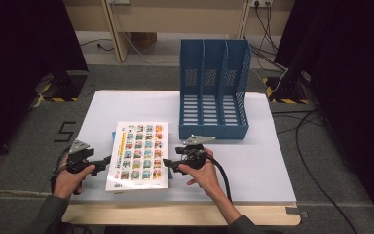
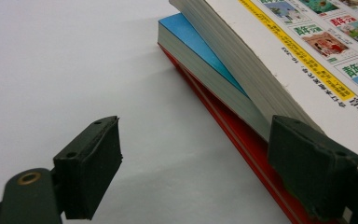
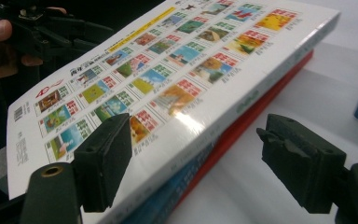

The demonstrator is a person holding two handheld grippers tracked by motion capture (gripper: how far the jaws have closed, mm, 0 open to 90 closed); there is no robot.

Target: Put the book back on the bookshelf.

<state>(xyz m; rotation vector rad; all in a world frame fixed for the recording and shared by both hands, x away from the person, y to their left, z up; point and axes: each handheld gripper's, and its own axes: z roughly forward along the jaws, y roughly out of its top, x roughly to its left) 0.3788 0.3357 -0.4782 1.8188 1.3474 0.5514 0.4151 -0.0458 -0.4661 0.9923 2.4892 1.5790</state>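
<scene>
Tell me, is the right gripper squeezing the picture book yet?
Apart. The right gripper view shows the right gripper with jaws wide, bare gaps between each pad and the picture book's spine edge.

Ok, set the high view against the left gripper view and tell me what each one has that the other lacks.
High view alone: the blue file rack standing behind the books, both hands with the left gripper and right gripper flanking the stack, and the whole picture-grid cover of the top book.

Left gripper view alone: the top book's page edges lifted off the blue book, a red book underneath, and one pad against the stack's edge.

Both share: the book stack and the white table sheet.
</scene>
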